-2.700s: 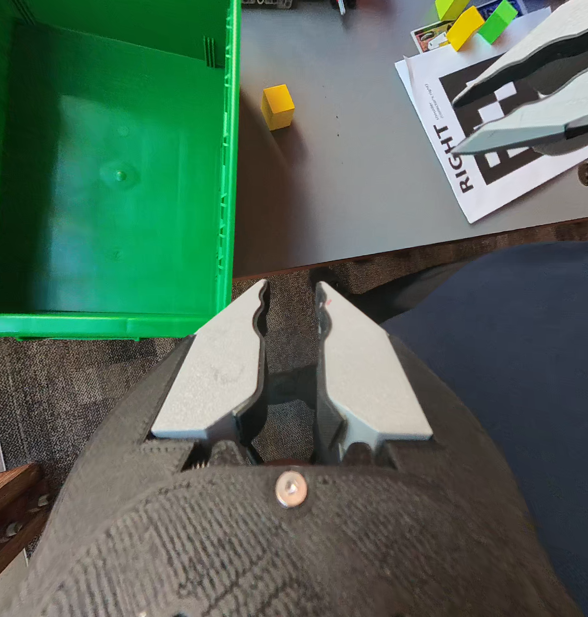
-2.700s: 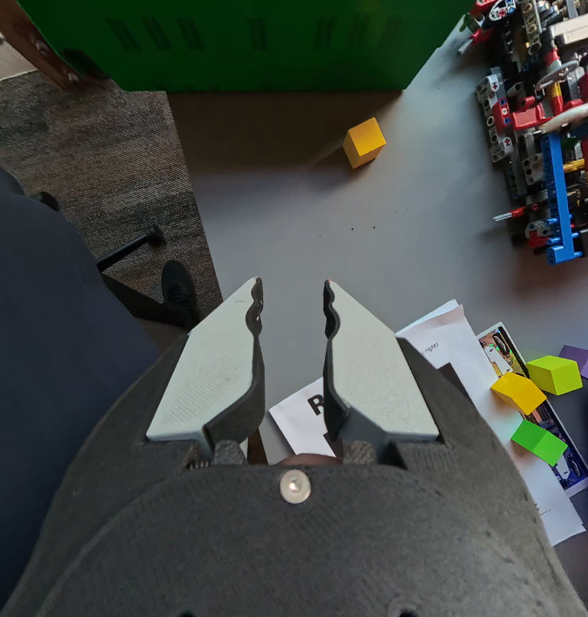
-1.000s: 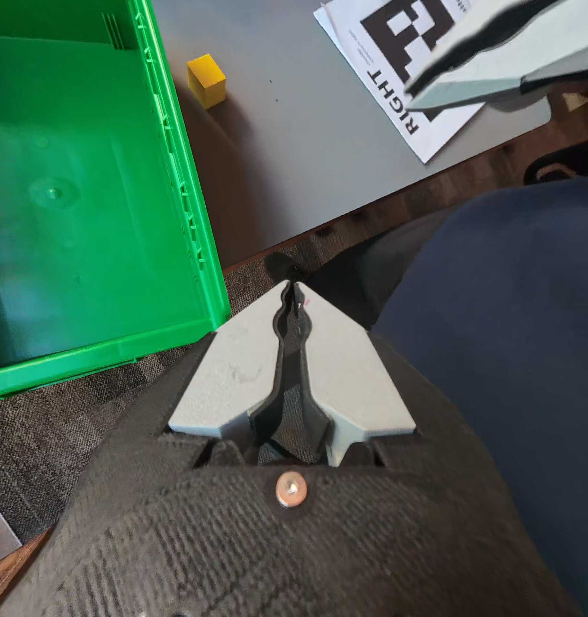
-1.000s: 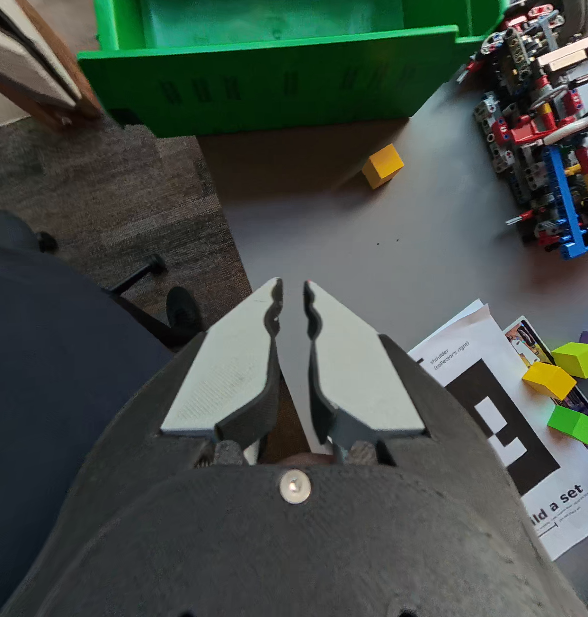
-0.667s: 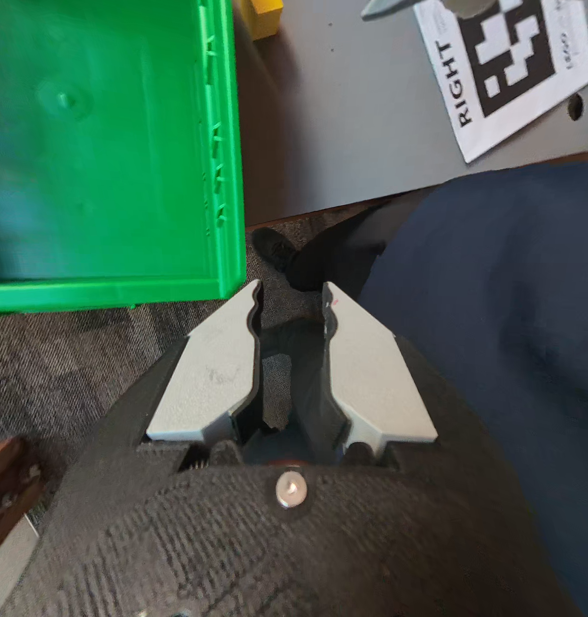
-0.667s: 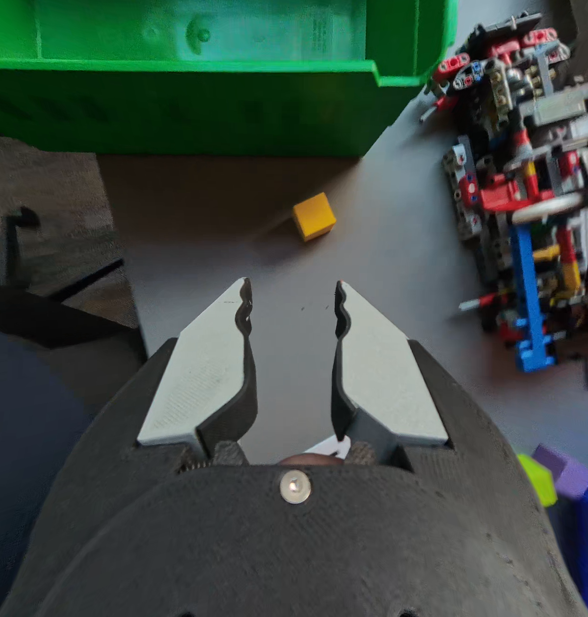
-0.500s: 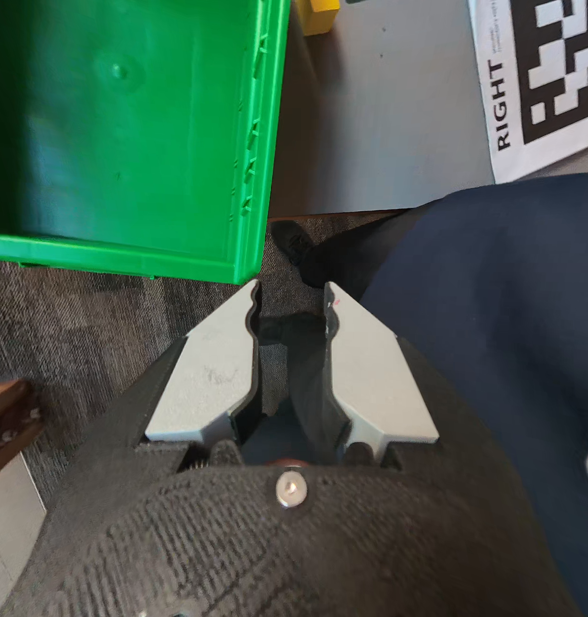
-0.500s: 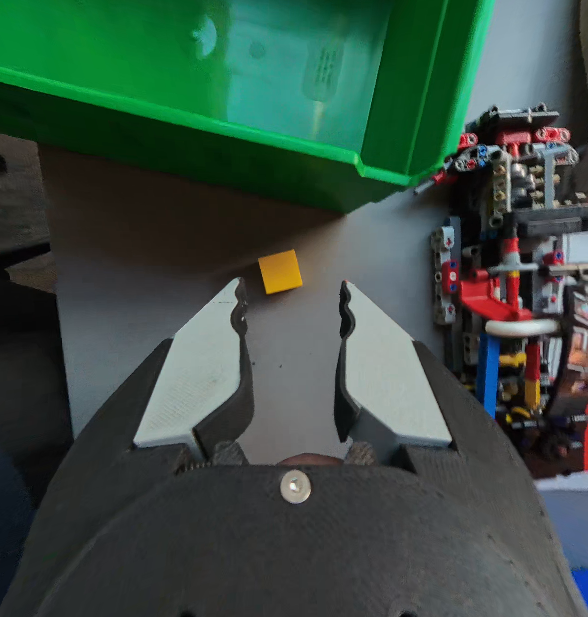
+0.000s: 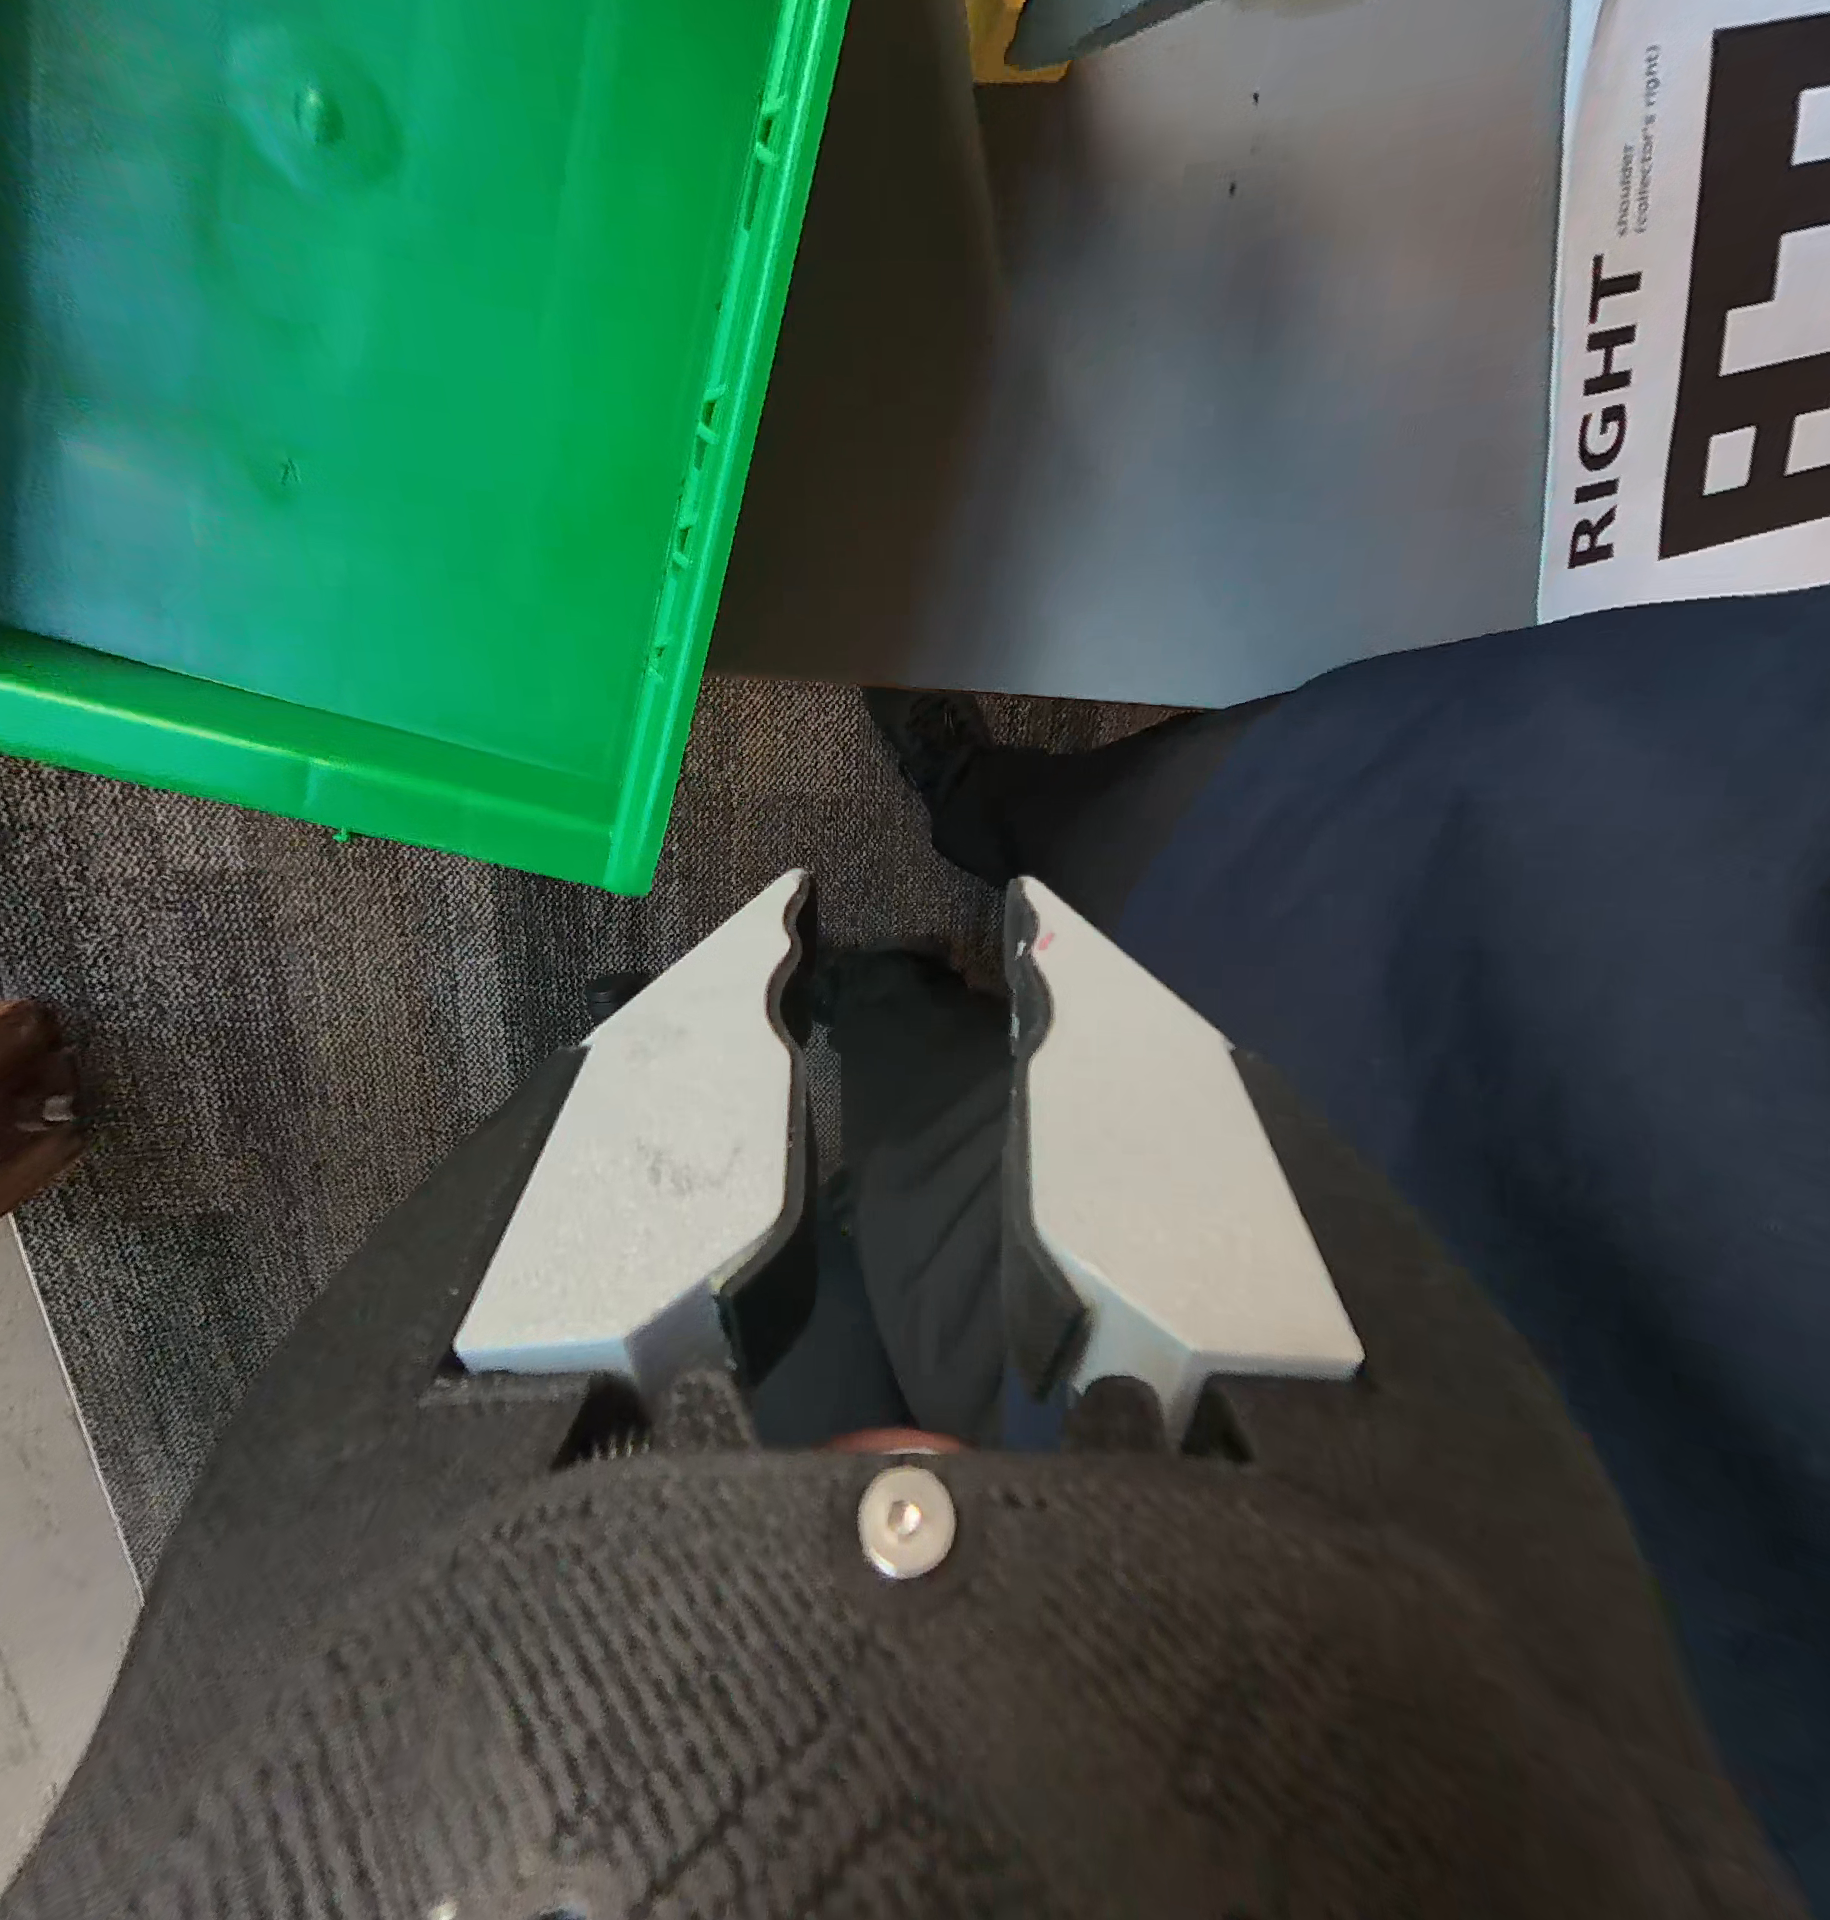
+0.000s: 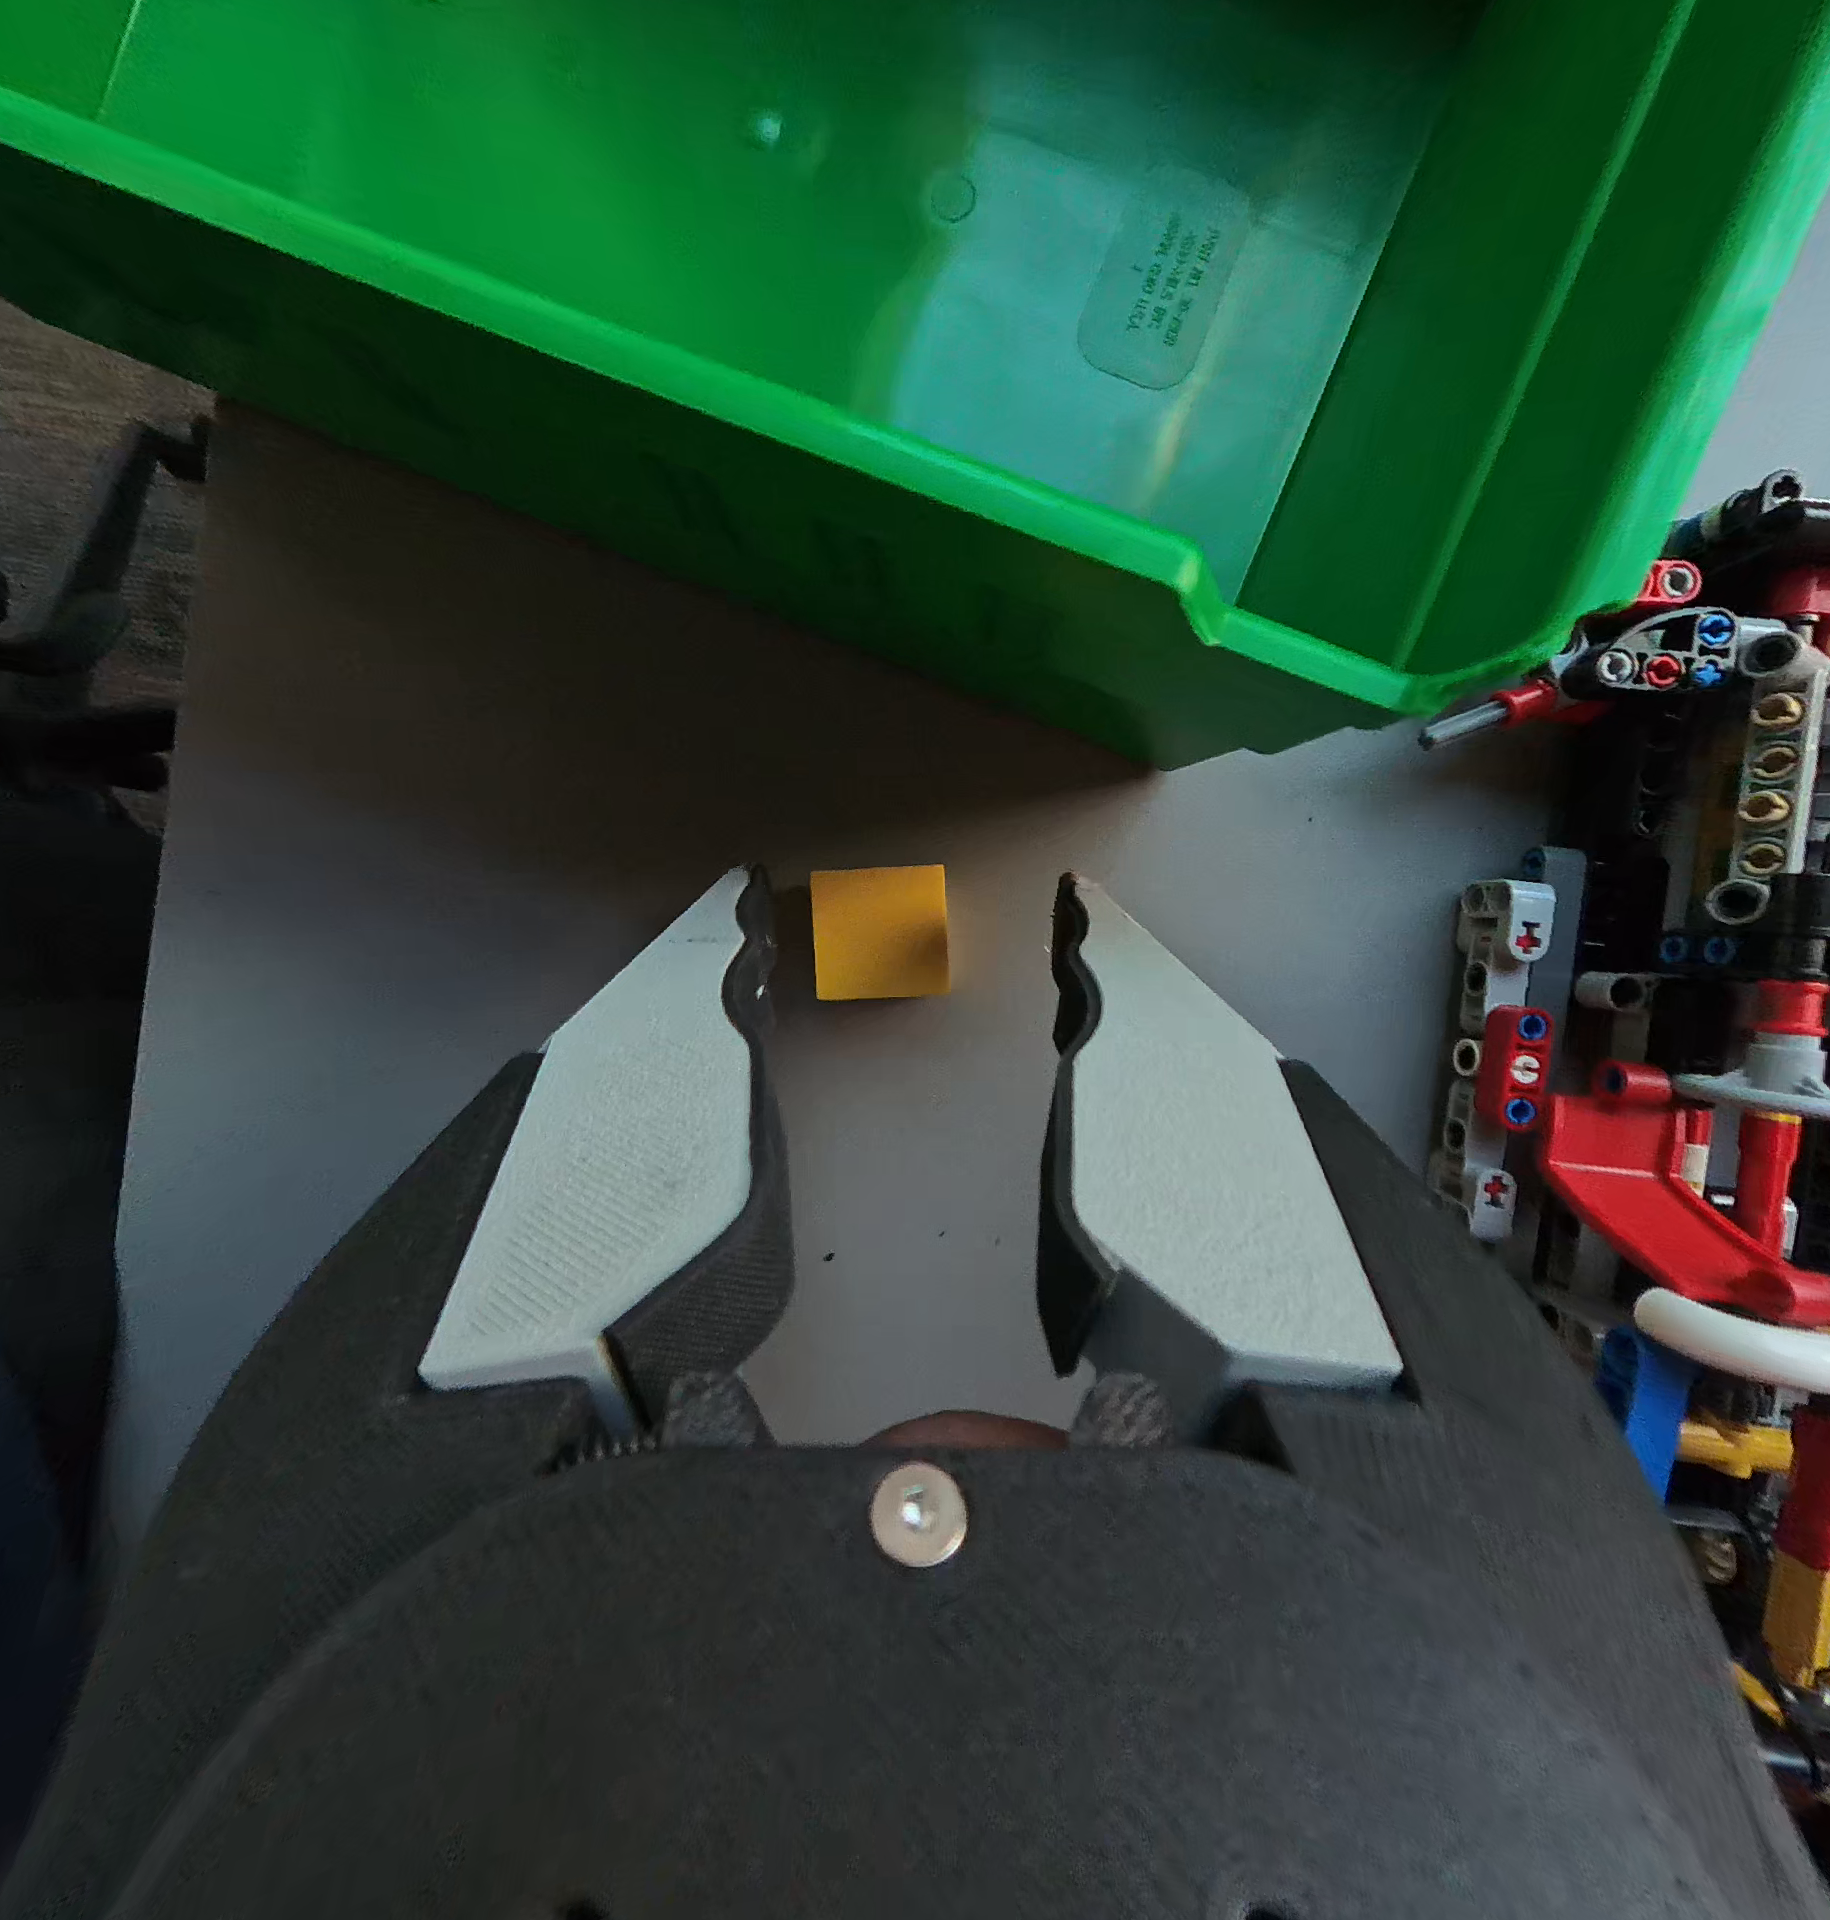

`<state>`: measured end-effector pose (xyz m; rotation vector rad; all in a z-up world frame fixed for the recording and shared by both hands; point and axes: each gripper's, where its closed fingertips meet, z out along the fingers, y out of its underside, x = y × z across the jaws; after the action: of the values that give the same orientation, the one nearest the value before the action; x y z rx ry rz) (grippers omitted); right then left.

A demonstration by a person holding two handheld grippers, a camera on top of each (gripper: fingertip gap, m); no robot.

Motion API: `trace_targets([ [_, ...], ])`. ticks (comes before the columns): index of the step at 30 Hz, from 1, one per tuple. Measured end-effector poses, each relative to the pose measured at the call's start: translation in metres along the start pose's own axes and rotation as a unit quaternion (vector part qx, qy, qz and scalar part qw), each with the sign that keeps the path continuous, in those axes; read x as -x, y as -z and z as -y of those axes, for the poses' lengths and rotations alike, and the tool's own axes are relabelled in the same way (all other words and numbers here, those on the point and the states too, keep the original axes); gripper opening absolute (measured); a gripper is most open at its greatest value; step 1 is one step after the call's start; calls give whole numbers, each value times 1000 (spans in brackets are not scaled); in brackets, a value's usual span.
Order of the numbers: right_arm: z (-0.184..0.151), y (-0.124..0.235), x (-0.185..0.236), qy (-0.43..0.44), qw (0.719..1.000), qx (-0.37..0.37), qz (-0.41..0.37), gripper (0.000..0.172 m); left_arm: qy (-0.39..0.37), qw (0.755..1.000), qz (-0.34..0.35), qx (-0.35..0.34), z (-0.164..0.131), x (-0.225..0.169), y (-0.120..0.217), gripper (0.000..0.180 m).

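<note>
Grey table edge above dark carpet.

yellow cube, green bin, grey tabletop, black-and-white patterned sheet, dark grey carpet

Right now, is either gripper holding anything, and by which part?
Nothing is held. The right gripper is open around the small yellow cube, pads clear of it. The left gripper is open, empty.

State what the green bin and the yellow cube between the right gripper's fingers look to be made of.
Green bin: probably moulded plastic, glossy; light reflects off its floor, and the rim is smooth and rounded.
Yellow cube: matte, evenly coloured, with crisp edges; painted wood or plastic, the look leaves it open. It sits between the open right gripper's fingers, ungripped.
</note>
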<state>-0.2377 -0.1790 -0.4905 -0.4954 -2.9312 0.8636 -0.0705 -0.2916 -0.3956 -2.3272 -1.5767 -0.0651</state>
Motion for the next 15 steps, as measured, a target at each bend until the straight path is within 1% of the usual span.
trace_targets([
  [4,-7,-6,7,11,1000,12,24,52,-3,1000,2,5,2,-2,0,35],
  [6,-11,-10,9,19,999,21,27,50,-7,1000,3,8,0,-2,-1,34],
  [7,-12,-11,10,23,999,22,26,45,-8,1000,3,8,0,-3,0,34],
  [9,-13,-12,14,32,999,21,25,27,-10,1000,2,8,-2,-3,0,34],
  [12,-13,-11,17,31,999,25,21,26,-18,1000,2,11,-7,-1,1,33],
  [15,-10,-1,19,3,1000,8,22,26,-27,1000,4,13,-15,5,3,33],
])
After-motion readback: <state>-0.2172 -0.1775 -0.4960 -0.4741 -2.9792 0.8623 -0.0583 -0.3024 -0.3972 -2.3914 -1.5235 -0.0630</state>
